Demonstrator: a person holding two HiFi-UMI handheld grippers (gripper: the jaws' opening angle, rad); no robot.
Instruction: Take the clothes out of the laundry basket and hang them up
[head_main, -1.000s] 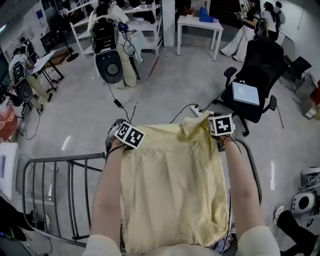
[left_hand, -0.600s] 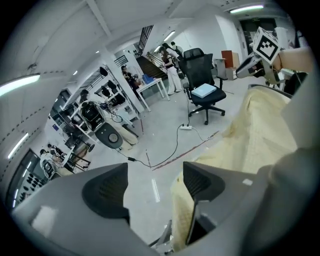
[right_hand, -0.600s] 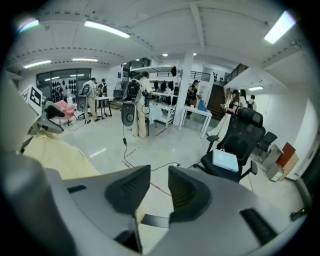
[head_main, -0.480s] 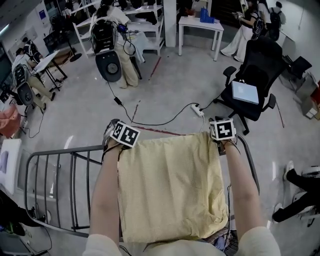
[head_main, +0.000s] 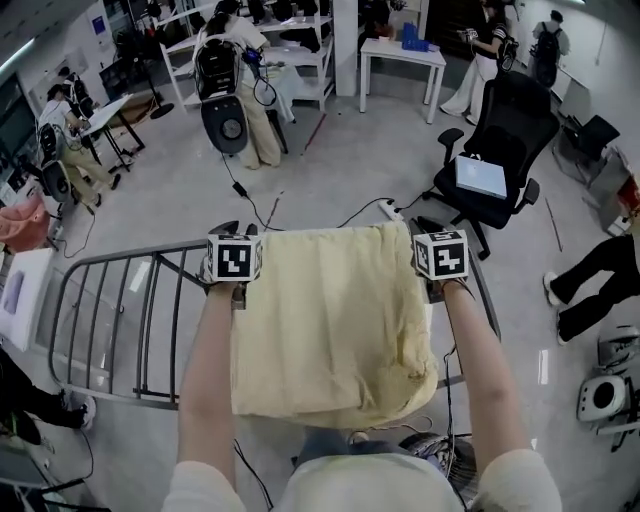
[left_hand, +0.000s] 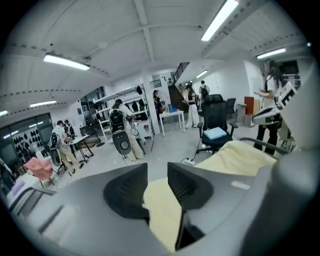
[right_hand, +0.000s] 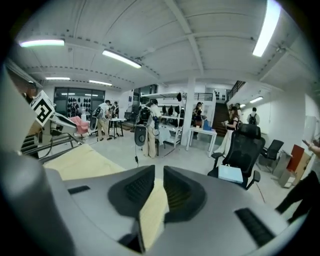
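Currently the yellow cloth (head_main: 330, 320) hangs stretched between left tongs (head_main: 230, 232) and right tongs (head_main: 428, 226), both just closed and clamped on its top corners. Its held edge runs sideways along the drying rack (head_main: 110, 300)'s far rail, equally near both hands.

A plain pale yellow cloth (head_main: 335, 320) with a faint woven texture hung over a dark grey metal rack (head_main: 110, 330), above a glossy light grey floor (head_main: 330, 170). The left claw (left_hand: 157, 176) and right claw (right_hand: 158, 181) were matte grey with black ribbed pads, and each bore white faces printed with black square markers. Beyond them stood a black office chair (head_main: 505, 130) with a pale blue box (head_main: 481, 177) on its seat, a white surface (head_main: 403, 55), and a pink bundle (head_main: 22, 222) at the left edge.
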